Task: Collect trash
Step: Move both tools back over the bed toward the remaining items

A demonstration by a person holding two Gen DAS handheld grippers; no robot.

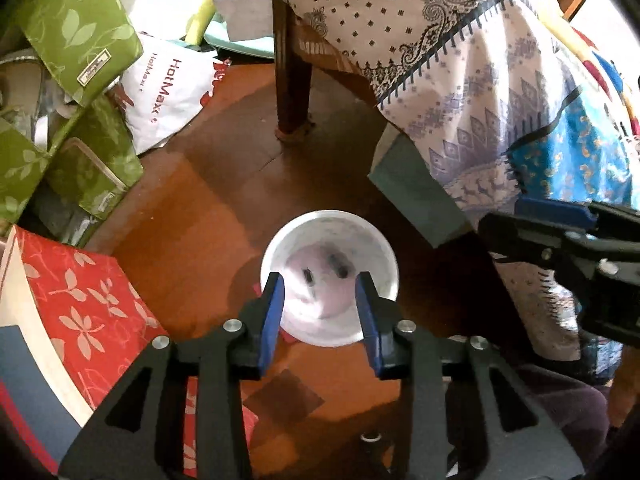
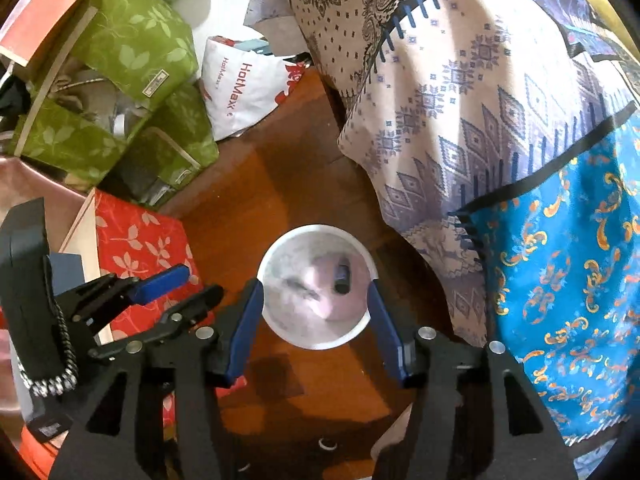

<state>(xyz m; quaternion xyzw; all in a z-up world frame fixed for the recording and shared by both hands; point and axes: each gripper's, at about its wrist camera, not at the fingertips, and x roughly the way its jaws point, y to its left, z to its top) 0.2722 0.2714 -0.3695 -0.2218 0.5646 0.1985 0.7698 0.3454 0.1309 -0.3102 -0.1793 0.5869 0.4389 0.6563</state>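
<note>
A white round bin (image 1: 372, 248) stands on the wooden floor, seen from above, with small dark items (image 1: 341, 266) lying inside. It also shows in the right wrist view (image 2: 280, 252) with a dark cylindrical piece (image 2: 342, 278) inside. My left gripper (image 1: 320, 304) hovers above the bin, open, with nothing between its blue pads. My right gripper (image 2: 316, 312) also hovers above the bin, open and empty. The right gripper shows at the right edge of the left wrist view (image 1: 560, 236); the left gripper shows at the left of the right wrist view (image 2: 176, 288).
A patterned cloth (image 1: 460, 60) hangs over furniture with a wooden leg (image 1: 292, 80) on the right. Green leaf-print bags (image 1: 76, 32), a white HotMax bag (image 1: 168, 84) and a red leaf-print box (image 1: 92, 304) crowd the left. Brown wooden floor (image 1: 224, 208) surrounds the bin.
</note>
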